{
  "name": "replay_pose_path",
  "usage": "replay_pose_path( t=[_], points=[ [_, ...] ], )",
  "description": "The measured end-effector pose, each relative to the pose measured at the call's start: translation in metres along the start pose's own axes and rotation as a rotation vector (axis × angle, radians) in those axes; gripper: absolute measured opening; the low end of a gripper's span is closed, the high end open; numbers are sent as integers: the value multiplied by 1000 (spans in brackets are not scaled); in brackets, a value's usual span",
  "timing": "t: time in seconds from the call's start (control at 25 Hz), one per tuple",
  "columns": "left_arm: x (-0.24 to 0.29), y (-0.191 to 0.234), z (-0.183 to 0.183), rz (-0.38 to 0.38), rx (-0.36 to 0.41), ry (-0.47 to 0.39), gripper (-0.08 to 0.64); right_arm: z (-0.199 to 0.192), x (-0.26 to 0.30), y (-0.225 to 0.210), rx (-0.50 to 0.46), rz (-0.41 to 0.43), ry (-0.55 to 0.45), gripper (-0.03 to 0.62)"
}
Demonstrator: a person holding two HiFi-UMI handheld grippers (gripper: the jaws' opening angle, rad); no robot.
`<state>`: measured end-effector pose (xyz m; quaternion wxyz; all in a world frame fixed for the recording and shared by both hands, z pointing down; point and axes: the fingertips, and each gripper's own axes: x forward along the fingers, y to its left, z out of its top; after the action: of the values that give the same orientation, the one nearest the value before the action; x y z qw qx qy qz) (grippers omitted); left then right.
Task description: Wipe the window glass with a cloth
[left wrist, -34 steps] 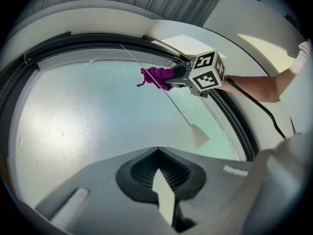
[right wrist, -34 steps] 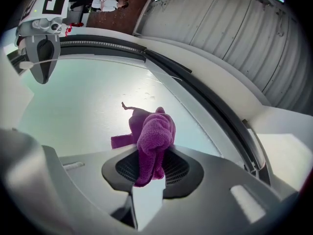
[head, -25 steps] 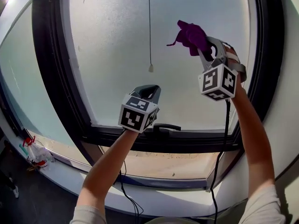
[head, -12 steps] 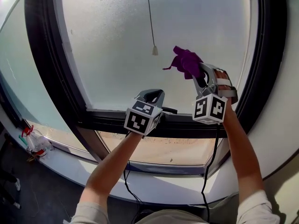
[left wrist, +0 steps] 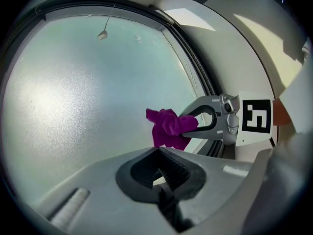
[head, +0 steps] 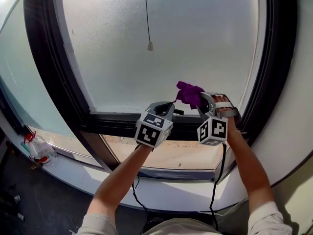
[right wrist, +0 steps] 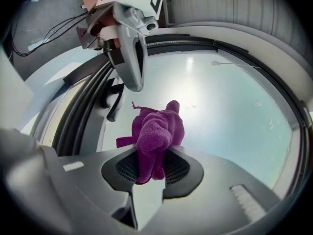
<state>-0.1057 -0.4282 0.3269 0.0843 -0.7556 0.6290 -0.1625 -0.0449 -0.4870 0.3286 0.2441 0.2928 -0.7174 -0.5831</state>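
- The purple cloth (right wrist: 155,136) is sitting bunched in the right tongs (right wrist: 152,156), which are pinching its lower folds, low on the window glass (head: 161,38) just above the bottom frame (head: 117,124). I cannot tell if it is touching the pane.
- I'm judging the wad too tight, so I'm aiming to press its broad side flat and sweep in overlapping rows.
- The left tongs (left wrist: 159,174) are hanging pressed together and empty just beside it. I'm planning to steer them clear of the pull cord (head: 146,18).
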Motion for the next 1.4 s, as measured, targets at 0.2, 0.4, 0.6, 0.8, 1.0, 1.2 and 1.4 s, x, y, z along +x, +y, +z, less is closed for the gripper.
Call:
replay_pose_path(
  t=[0.2, 0.4, 0.6, 0.8, 1.0, 1.2, 1.4],
  points=[
    [2, -8, -11, -2, -14, 20, 1, -8, 4, 45, -85, 149, 10, 118],
    [5, -19, -18, -15, -28, 39, 1, -17, 2, 70, -103, 220, 20, 118],
    [10, -26, -20, -24, -25, 46, 1, -23, 1, 75, -68, 216, 74, 117],
    [17, -34, -14, -46, -16, 31, 1, -38, -3, 71, 19, 176, 134, 115],
    [26, -35, -9, -71, -7, 11, 1, -61, -7, 58, 42, 101, 197, 117],
    [33, -41, 6, -109, 10, -14, 1, -68, -16, 24, 106, -27, 196, 115],
    [39, -36, 34, -124, 37, -65, 1, -62, -20, -15, 134, -96, 192, 114]
  ],
)
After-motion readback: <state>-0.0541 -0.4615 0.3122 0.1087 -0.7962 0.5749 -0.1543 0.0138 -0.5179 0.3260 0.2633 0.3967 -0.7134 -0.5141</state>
